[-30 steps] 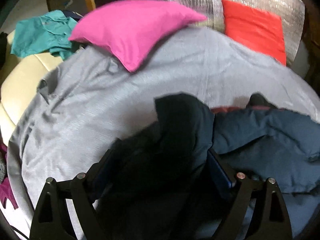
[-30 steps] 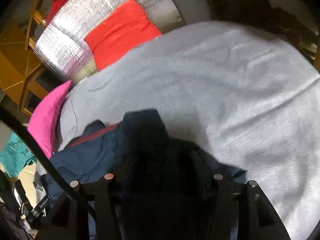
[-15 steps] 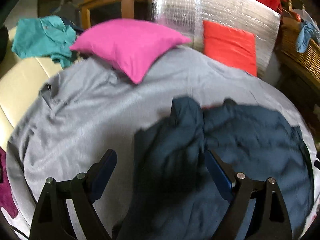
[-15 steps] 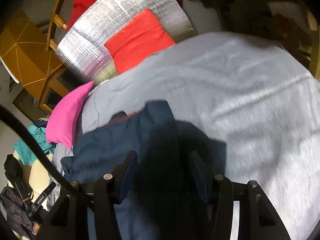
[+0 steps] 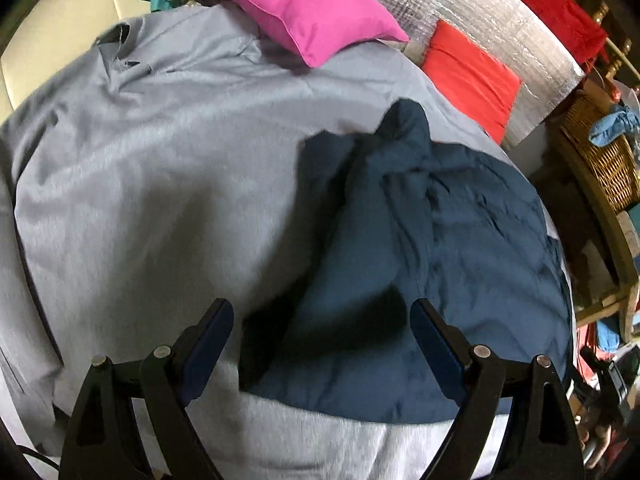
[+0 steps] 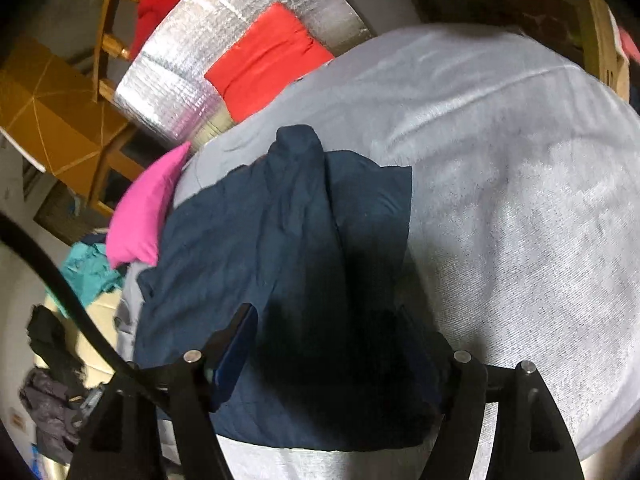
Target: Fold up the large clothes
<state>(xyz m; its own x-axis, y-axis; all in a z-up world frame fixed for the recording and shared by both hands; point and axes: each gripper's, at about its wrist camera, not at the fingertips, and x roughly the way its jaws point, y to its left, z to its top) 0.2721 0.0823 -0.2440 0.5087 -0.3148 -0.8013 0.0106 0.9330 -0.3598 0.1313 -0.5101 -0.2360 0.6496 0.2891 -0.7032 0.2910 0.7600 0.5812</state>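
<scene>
From the left wrist, a wicker basket [image 5: 604, 164] at the right edge has a blue cloth [image 5: 614, 124] draped over its rim, and the grey sheet [image 5: 160, 184] covers the surface, with a pink pillow [image 5: 304, 8], a red cushion [image 5: 472, 76] and silver foil padding [image 5: 492, 28] at the far end; the navy garment [image 5: 432, 264] lies rumpled on the sheet's right half, a raised fold running up its middle, and the left gripper [image 5: 322, 336] hangs spread wide above its near edge, holding nothing. From the right wrist, the same grey sheet [image 6: 500, 184] fills the right side, with the red cushion [image 6: 268, 60], foil padding [image 6: 192, 76], pink pillow [image 6: 148, 208] and teal clothes [image 6: 88, 272] to the left, while the navy garment [image 6: 272, 248] lies creased with a narrow strip reaching toward the cushion, and the right gripper [image 6: 328, 344] is parted and empty over its shadowed near part.
</scene>
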